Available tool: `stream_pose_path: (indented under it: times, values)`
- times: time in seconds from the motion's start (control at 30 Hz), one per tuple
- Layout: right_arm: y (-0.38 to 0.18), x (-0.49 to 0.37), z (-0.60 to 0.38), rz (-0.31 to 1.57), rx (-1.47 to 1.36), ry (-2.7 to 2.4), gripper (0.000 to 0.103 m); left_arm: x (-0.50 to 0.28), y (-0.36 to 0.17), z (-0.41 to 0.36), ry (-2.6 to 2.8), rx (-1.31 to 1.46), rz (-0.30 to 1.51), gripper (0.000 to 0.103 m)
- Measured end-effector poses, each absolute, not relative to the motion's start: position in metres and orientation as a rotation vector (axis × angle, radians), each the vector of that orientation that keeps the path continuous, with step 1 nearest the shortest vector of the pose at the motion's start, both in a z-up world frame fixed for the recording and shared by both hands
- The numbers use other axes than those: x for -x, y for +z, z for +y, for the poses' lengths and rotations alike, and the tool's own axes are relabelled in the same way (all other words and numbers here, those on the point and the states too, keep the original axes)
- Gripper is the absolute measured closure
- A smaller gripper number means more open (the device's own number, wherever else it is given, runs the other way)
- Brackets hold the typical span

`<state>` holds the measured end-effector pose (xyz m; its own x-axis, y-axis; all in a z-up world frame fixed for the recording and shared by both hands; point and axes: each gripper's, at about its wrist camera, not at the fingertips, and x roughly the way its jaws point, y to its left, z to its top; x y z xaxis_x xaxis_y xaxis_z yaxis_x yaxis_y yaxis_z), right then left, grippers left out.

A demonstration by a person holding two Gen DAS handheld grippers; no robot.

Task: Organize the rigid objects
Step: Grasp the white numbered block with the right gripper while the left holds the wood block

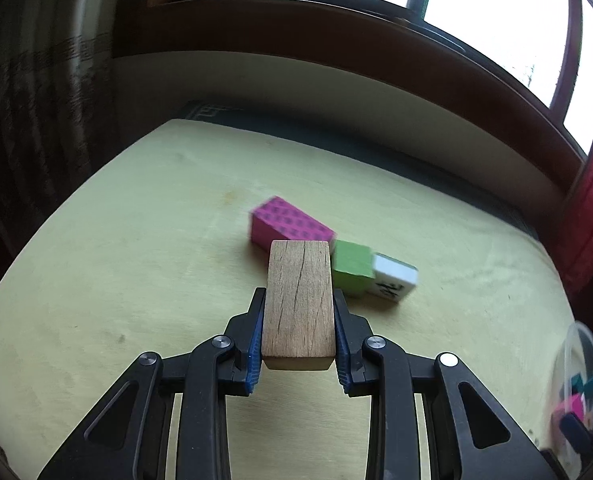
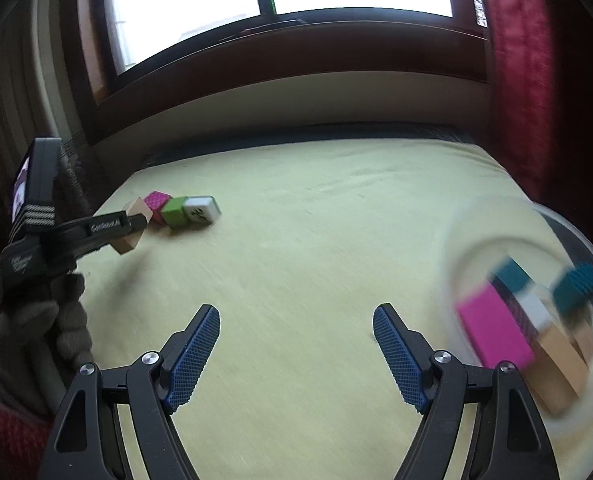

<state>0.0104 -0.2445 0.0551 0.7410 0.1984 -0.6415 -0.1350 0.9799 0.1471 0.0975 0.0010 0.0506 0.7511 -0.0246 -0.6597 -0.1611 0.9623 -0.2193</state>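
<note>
My left gripper (image 1: 298, 308) is shut on a plain wooden block (image 1: 298, 300) and holds it above the yellow-green table (image 1: 116, 240). Just beyond it lie a pink patterned block (image 1: 288, 224), a green block (image 1: 352, 270) and a white tile with black marks (image 1: 394, 278) in a row. The right wrist view shows the same row, pink block (image 2: 157, 205), green block (image 2: 175, 211) and white tile (image 2: 203, 210), with the left gripper (image 2: 134, 226) holding the wooden block (image 2: 134, 216) beside it. My right gripper (image 2: 296, 320) is open and empty over the table's near middle.
A clear round container (image 2: 576, 248) at the right holds several blocks, pink, teal and wooden; it also shows in the left wrist view (image 1: 576, 340). A dark window sill and wall run behind the table. A red curtain (image 2: 516, 80) hangs at the right.
</note>
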Motion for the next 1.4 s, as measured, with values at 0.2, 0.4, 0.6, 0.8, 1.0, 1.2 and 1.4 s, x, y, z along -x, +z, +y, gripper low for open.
stream_pose_path:
  times: [0.2,0.4,0.6,0.8,1.0,1.2,1.4]
  values:
    - [0.049,-0.060,-0.205,0.754,-0.077,0.247,0.021,-0.095,0.049,0.018,0.152,0.288,0.714,0.073]
    - [0.038,-0.105,-0.169,0.781,-0.028,0.264,0.021,-0.095,0.045,0.033,0.197,0.323,0.723,0.073]
    - [0.035,-0.131,-0.148,0.796,0.003,0.260,0.021,-0.098,0.040,0.037,0.210,0.343,0.743,0.073]
    - [0.033,-0.149,-0.137,0.821,-0.009,0.277,0.024,-0.098,0.039,0.035,0.221,0.348,0.749,0.073]
    - [0.031,-0.159,-0.124,0.837,0.005,0.291,0.034,-0.101,0.037,0.039,0.225,0.360,0.758,0.073]
    - [0.031,-0.162,-0.121,0.837,0.019,0.290,0.054,-0.102,0.036,0.039,0.221,0.364,0.763,0.073]
    - [0.032,-0.157,-0.120,0.831,0.034,0.286,0.057,-0.102,0.035,0.039,0.217,0.364,0.761,0.073]
